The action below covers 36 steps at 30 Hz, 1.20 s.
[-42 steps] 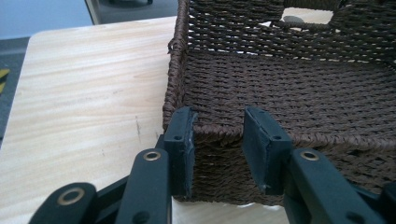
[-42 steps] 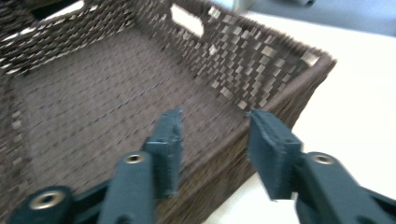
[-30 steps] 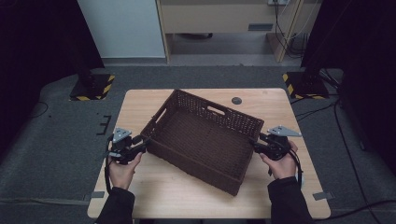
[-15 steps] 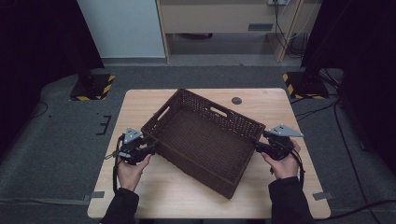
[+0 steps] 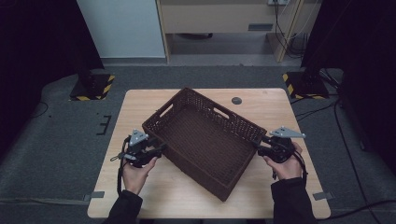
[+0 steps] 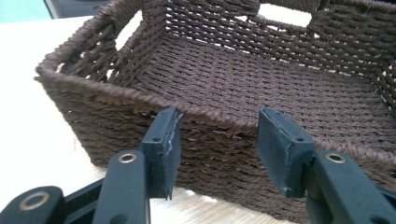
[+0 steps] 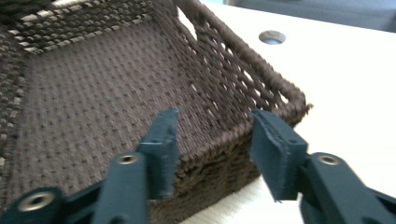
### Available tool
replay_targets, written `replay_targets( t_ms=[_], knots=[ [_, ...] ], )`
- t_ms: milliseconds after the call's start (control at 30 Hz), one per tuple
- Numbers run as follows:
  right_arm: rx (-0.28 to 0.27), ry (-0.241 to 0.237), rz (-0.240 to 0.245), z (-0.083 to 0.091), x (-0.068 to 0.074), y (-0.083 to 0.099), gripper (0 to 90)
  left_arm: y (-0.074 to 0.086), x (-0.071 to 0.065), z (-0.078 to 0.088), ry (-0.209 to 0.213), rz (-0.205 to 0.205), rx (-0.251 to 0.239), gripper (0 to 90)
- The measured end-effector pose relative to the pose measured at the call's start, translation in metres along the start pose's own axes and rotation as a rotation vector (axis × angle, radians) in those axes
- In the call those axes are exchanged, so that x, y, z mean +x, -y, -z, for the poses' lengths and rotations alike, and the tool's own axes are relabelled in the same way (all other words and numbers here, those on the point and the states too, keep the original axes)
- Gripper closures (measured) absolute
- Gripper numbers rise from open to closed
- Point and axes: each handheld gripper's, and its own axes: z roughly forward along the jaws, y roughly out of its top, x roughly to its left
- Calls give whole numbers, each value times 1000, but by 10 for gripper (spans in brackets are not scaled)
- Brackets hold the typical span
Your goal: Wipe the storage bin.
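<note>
Basket [image 5: 205,140] mid-table [image 5: 280,100], left tongs [image 5: 161,148] and right tongs [image 5: 258,145] flanking it

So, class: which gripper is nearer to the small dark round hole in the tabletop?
Right. The right gripper sits at the basket's right corner, below the hole; the left gripper is across the basket, farther off.

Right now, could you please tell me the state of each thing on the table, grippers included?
Basket: upright, empty, flat on the table and turned at an angle to its edges.
Left gripper: open, jaws just been opening, facing the basket's wall, nothing held.
Right gripper: open, jaws just been closing, at the basket's end wall, not gripping it.
Table: bare wood; a small round hole behind the basket.
</note>
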Motion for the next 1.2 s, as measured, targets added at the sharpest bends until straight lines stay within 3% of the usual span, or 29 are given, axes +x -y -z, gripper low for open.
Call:
replay_targets(
  t_ms=[33,133,200,267,333,400,567,700,833,933,1000,1100,1200],
  knots=[
    [-15,-1,6,1,-1,-2,510,0,1,-1,-2,4,-7,487],
    [-78,55,24,2,-7,-6,457,-1,4,-2,-11,13,-6,488],
    [-100,68,7,-3,-14,-7,454,-2,6,-4,-13,19,-6,494],
    [-78,75,-3,-9,-18,-5,450,-3,8,-7,-19,27,-11,495],
    [-37,70,26,-15,-18,-3,440,-3,11,-9,-20,36,-10,489],
    [-49,70,41,-18,-17,-2,443,-2,12,-9,-22,41,-1,480],
    [-46,44,1,-14,-18,2,444,-2,3,-5,-1,32,-1,479],
    [6,18,2,-5,-13,2,434,-2,-9,-6,15,5,5,475],
    [27,20,8,-4,-12,-2,439,-2,-5,-7,11,8,0,482],
    [-24,57,36,-10,-14,-4,463,-3,0,-9,25,27,-3,480],
    [-41,67,37,-14,-15,-4,474,-3,2,-12,8,27,-2,483],
    [-4,67,58,-19,-16,-2,539,-3,2,-12,-5,24,8,486],
    [0,19,32,-18,-14,1,622,-3,-2,-9,8,17,4,484]
  ],
)
